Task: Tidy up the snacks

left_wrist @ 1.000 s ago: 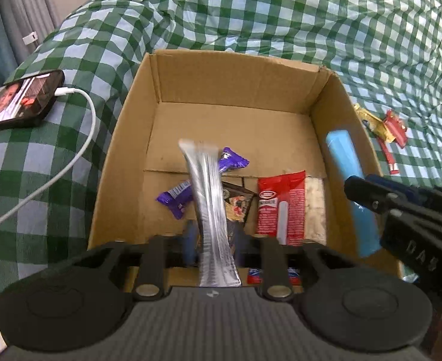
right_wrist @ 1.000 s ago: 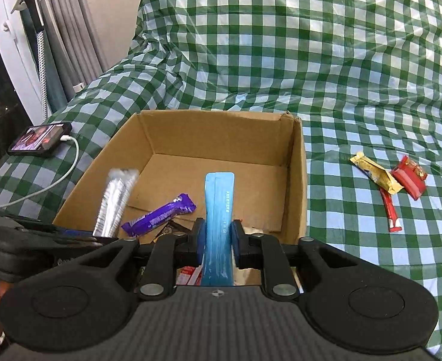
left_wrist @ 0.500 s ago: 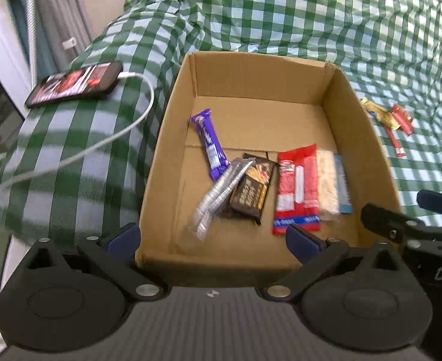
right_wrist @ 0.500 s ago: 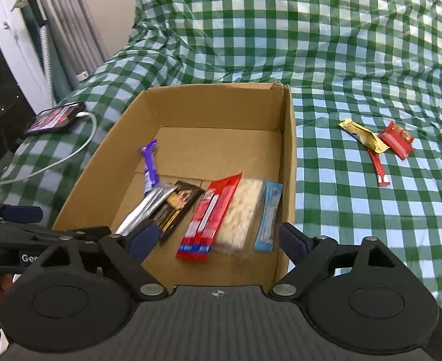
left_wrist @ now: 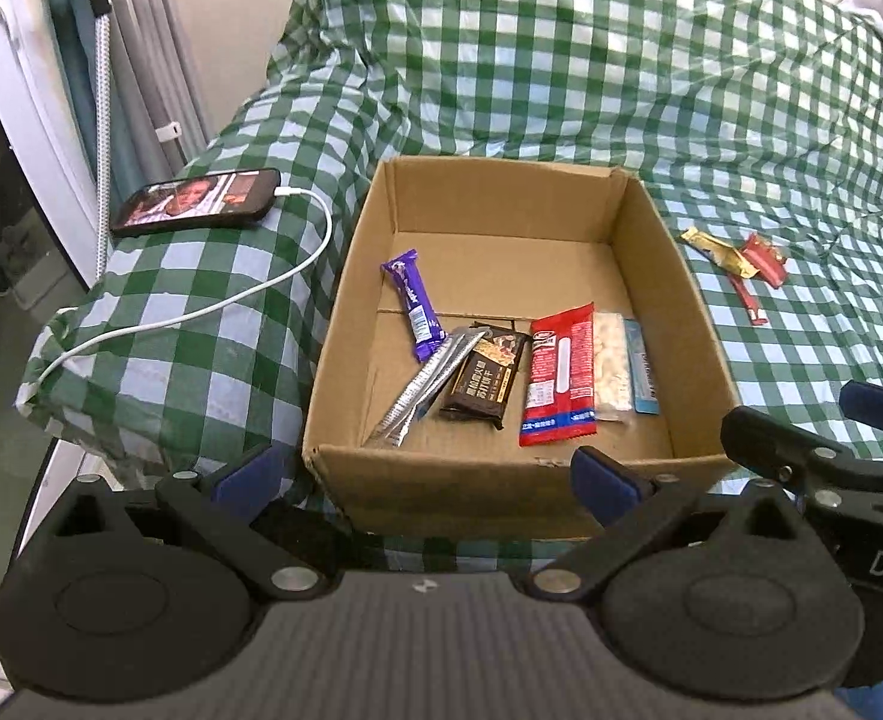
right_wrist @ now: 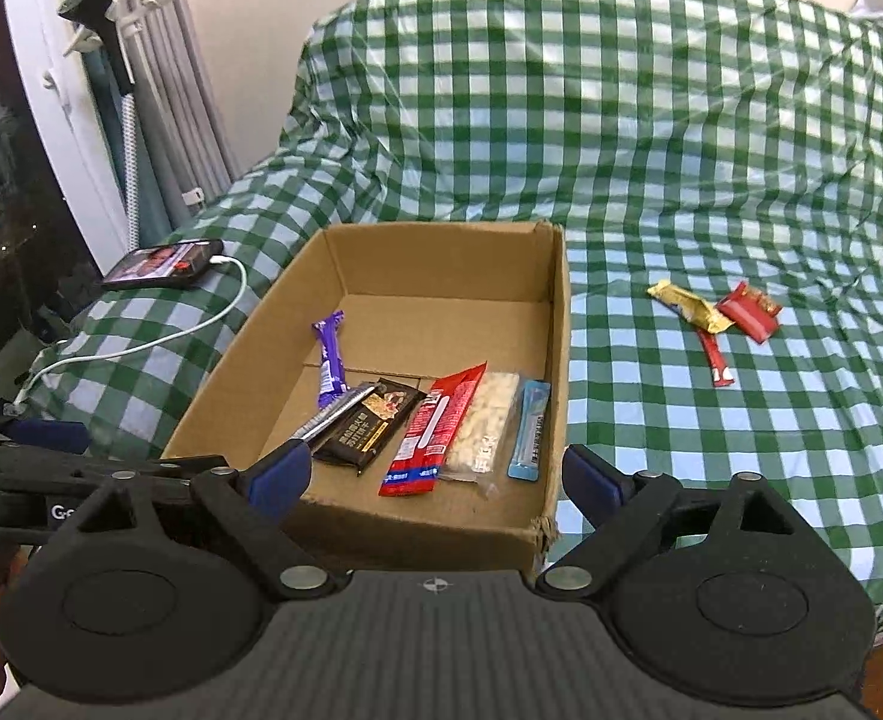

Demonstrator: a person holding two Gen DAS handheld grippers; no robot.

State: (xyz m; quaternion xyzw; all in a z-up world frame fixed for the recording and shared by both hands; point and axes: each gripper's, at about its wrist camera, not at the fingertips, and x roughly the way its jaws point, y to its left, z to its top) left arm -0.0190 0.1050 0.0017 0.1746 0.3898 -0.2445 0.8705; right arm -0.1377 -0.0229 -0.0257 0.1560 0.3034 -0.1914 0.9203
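An open cardboard box (left_wrist: 351, 324) (right_wrist: 555, 336) sits on the green checked bedspread. Inside lie a purple bar (left_wrist: 412, 305) (right_wrist: 329, 359), a silver stick pack (left_wrist: 426, 381) (right_wrist: 328, 417), a dark chocolate bar (left_wrist: 485, 377) (right_wrist: 369, 423), a red pack (left_wrist: 561, 375) (right_wrist: 432, 426), a clear nut pack (left_wrist: 612, 367) (right_wrist: 484, 420) and a blue stick pack (left_wrist: 642, 367) (right_wrist: 530, 429). My left gripper (left_wrist: 426, 474) is open and empty at the box's near wall. My right gripper (right_wrist: 435, 474) is open and empty at the near right corner. Three snacks lie outside: gold (right_wrist: 687, 306) (left_wrist: 718, 250), red (right_wrist: 748, 312) (left_wrist: 762, 258), thin red stick (right_wrist: 715, 354) (left_wrist: 746, 299).
A phone (left_wrist: 198, 209) (right_wrist: 162, 264) with a white cable (left_wrist: 213, 312) lies on the bed left of the box. Curtains and a white frame (left_wrist: 33, 90) stand at the far left. The bed edge drops off left of the phone.
Both grippers opened and dropped their packs, silver from the left and blue from the right, into the box. Both then pulled back and up from the box.
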